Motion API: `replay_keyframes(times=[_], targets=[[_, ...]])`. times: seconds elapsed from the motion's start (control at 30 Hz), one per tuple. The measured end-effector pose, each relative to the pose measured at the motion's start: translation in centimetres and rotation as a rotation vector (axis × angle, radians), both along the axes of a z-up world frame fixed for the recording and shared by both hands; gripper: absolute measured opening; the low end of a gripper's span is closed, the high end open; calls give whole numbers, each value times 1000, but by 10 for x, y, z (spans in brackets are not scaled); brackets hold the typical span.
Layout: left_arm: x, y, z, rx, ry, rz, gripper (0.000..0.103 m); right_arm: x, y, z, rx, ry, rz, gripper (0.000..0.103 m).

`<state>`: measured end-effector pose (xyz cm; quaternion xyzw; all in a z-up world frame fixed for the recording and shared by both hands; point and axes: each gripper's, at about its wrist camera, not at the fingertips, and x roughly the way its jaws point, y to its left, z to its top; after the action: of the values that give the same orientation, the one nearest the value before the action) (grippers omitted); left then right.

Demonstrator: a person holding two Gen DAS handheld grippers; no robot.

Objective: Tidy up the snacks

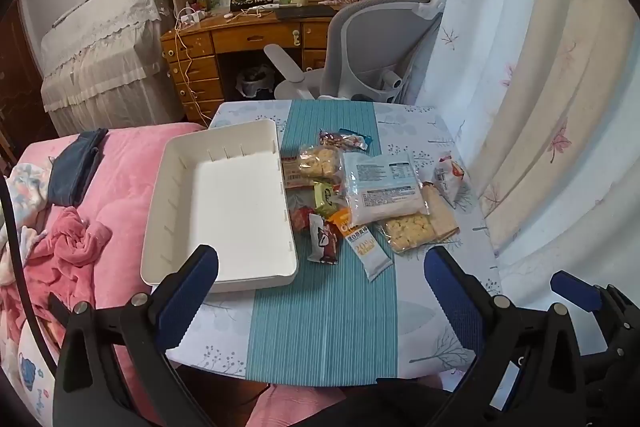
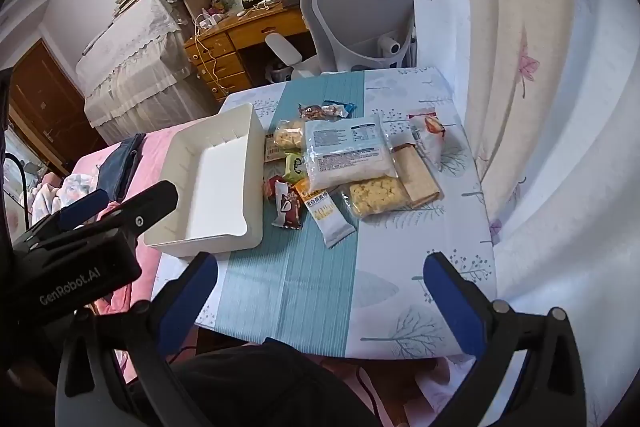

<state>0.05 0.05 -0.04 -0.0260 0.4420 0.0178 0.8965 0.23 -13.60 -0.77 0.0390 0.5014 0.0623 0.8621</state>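
On the desk: a small desk (image 1: 424,131) with a pale leaf-print cloth and a teal striped runner (image 1: 320,323) holds all the snacks.
Box: a white plastic box with low walls (image 1: 160,223) sits on the left side of the desk, right beside the snacks. Nothing is in it.
Snacks: a loose pile (image 1: 360,195) lies in the middle, some packs on top of others.
Big bag: a clear bag of white stuff with a printed label (image 1: 380,187) lies on top of the pile.
Long bar: a pale blue and orange wrapped bar (image 1: 368,251) is at the near edge, easy to reach.
Brown pack: a small brown and white packet (image 1: 324,243) lies next to the bar.
Cracker packs: two clear packs of yellow crackers (image 1: 408,231) look like they could crack if squeezed hard.
How they handle: I think they are all light. The wrappers look shiny and slippery and they crinkle. Pinch a bar across its middle, or a bag by its flat sealed end.
Left claw (image 1: 320,267): spread wide, holding nothing, above the near edge of the desk.
Right claw (image 2: 320,275): spread wide too, holding nothing.
Hard to see: the small green and red packs under the big bag are mostly covered. The words on the wrappers are too small to read.
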Motion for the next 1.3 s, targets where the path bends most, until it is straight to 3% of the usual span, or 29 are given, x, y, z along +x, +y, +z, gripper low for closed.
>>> replay_keyframes(times=[0.9, 1.3], targets=[[9, 3, -1, -7, 4, 0, 102, 8, 7, -2, 3, 1, 10, 103], [12, 27, -5, -49, -23, -49, 102, 14, 13, -4, -14, -16, -37, 103]])
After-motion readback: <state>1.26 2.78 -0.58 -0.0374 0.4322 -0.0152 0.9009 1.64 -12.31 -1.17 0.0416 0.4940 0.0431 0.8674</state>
